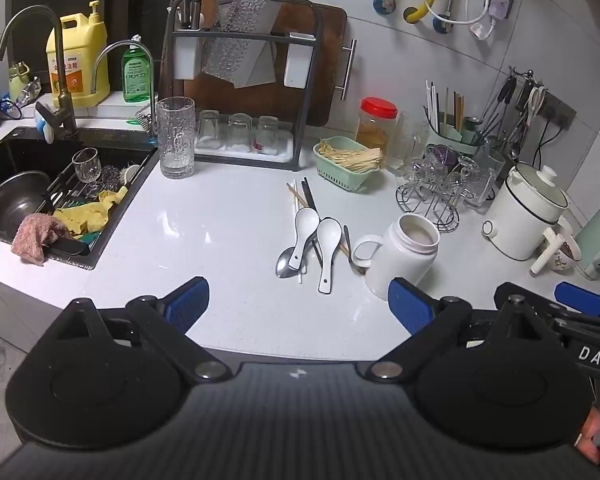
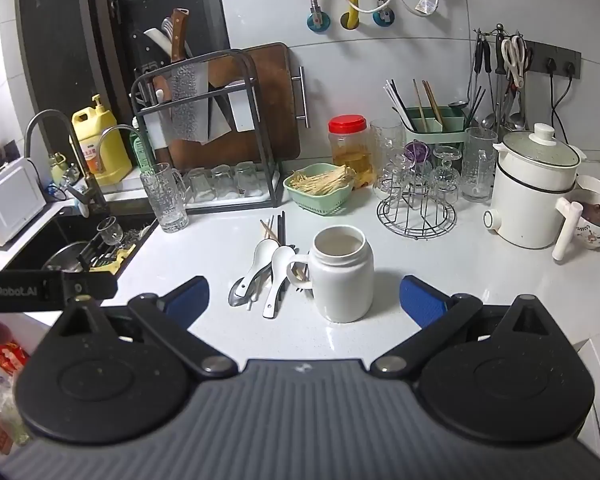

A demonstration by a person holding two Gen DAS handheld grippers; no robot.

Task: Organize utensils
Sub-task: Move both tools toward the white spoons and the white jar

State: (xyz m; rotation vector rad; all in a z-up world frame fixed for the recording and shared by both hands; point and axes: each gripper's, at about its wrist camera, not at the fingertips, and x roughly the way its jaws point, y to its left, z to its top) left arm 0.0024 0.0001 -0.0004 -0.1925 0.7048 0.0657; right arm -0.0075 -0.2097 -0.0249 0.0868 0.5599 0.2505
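Utensils (image 1: 312, 240) heaped at mug's (image 1: 400, 256) nine o'clock on counter (image 1: 220, 220); both grippers spread, empty: careless pinch likely scatters spoons.

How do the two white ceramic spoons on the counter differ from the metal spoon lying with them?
The white ceramic spoons are glossy white with dark-edged handles; the metal spoon is bare silver. The ceramic spoons have deep, broad bowls and lie on top of the pile, while the metal spoon's shallower bowl pokes out from under one of them, its handle hidden. All lie loose beside the white mug, none held by either open gripper.
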